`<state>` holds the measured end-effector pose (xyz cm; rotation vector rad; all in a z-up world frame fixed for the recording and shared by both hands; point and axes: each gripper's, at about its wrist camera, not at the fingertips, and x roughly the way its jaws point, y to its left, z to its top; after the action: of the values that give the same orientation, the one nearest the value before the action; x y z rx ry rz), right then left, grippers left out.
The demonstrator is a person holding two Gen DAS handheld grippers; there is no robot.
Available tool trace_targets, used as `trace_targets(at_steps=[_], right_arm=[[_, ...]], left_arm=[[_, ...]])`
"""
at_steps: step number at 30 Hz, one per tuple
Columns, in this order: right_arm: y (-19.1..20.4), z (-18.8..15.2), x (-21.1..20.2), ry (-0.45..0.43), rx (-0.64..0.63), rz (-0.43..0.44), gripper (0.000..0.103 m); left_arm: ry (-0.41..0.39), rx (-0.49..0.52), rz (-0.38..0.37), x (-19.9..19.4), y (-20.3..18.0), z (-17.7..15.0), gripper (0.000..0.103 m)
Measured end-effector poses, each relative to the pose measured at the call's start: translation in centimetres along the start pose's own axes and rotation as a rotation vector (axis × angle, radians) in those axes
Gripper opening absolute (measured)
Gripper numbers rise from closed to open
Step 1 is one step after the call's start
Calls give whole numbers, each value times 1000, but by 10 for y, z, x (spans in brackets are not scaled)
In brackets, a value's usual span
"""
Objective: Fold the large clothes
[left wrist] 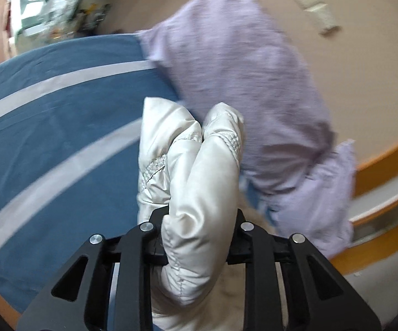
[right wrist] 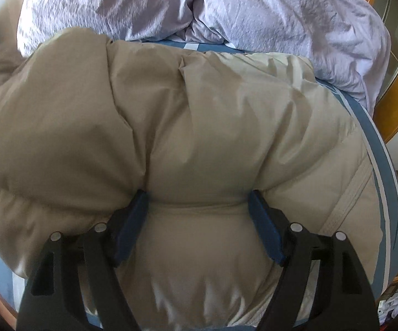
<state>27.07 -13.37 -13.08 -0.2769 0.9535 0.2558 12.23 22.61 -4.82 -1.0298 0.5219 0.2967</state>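
A beige puffer jacket (right wrist: 199, 127) lies bunched on a blue bed sheet with white stripes (right wrist: 375, 165). My right gripper (right wrist: 197, 209) is open, its blue fingers (right wrist: 132, 226) pressed against a puffed section of the jacket on either side. In the left wrist view, my left gripper (left wrist: 199, 237) is shut on a pale, shiny quilted fold of the jacket (left wrist: 196, 182), which it holds above the blue striped sheet (left wrist: 61, 138). The fold hides the left fingertips.
A lilac duvet (right wrist: 254, 8) is heaped at the head of the bed; it also shows in the left wrist view (left wrist: 254, 82). A wooden bed frame (left wrist: 386, 160) and a beige wall (left wrist: 364, 69) lie to the right. Cluttered shelves (left wrist: 47, 8) stand far left.
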Motion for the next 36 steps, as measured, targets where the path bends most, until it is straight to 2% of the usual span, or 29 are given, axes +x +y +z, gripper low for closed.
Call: trace_targets(at_steps=[8, 15, 22, 28, 32, 36], right_arm=[[-1, 0, 2, 13, -2, 2, 77], [-5, -2, 2, 12, 7, 17, 77], [-10, -2, 2, 5, 13, 42, 77], [-18, -7, -4, -20, 14, 88, 75], [-36, -16, -17, -55, 24, 137, 75], [-58, -26, -33, -88, 52, 149, 75]], left_arm=[[69, 149, -235, -8, -112, -34, 24], [192, 268, -335, 3, -179, -84, 24], [299, 328, -364, 29, -214, -130, 24], [391, 387, -353, 56, -226, -167, 24], [432, 420, -337, 72, -231, -184, 24], [458, 457, -320, 82, -238, -199, 24]])
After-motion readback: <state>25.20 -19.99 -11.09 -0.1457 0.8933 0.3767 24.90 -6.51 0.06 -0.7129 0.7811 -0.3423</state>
